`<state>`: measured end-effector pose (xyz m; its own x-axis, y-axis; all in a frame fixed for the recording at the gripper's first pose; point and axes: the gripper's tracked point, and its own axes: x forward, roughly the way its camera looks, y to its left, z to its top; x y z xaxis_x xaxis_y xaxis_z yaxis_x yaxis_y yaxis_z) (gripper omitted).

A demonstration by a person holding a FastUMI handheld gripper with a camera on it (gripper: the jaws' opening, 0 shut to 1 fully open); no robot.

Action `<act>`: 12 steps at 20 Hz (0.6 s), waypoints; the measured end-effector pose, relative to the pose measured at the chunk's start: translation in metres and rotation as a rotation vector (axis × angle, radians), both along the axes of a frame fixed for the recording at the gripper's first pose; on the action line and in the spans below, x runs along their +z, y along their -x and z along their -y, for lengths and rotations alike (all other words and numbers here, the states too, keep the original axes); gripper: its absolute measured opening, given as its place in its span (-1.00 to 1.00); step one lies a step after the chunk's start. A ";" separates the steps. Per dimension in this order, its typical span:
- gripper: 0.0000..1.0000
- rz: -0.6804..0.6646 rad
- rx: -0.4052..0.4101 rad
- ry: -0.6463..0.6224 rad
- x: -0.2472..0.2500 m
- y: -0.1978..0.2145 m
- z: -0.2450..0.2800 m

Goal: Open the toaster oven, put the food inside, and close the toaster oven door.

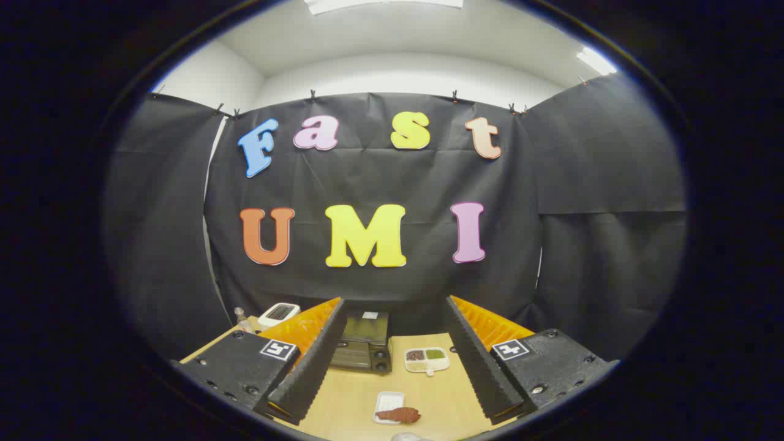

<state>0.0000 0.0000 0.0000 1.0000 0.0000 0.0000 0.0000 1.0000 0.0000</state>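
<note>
My claw (392, 318) hangs open over the table (453, 404), with a white timer (278, 313) far left, the shut oven (362, 342) beyond my fingers, the food (399, 414) on its tray (387, 403) between them, a sectioned dish (427, 359) further right.

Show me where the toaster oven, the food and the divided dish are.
toaster oven (361, 346), gripper view, its dark front.
food (399, 414), gripper view, middle of the reddish piece.
divided dish (427, 367), gripper view, its pale rim.
</note>
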 end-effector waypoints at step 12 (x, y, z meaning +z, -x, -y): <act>1.00 -0.019 -0.004 0.006 -0.016 -0.035 -0.033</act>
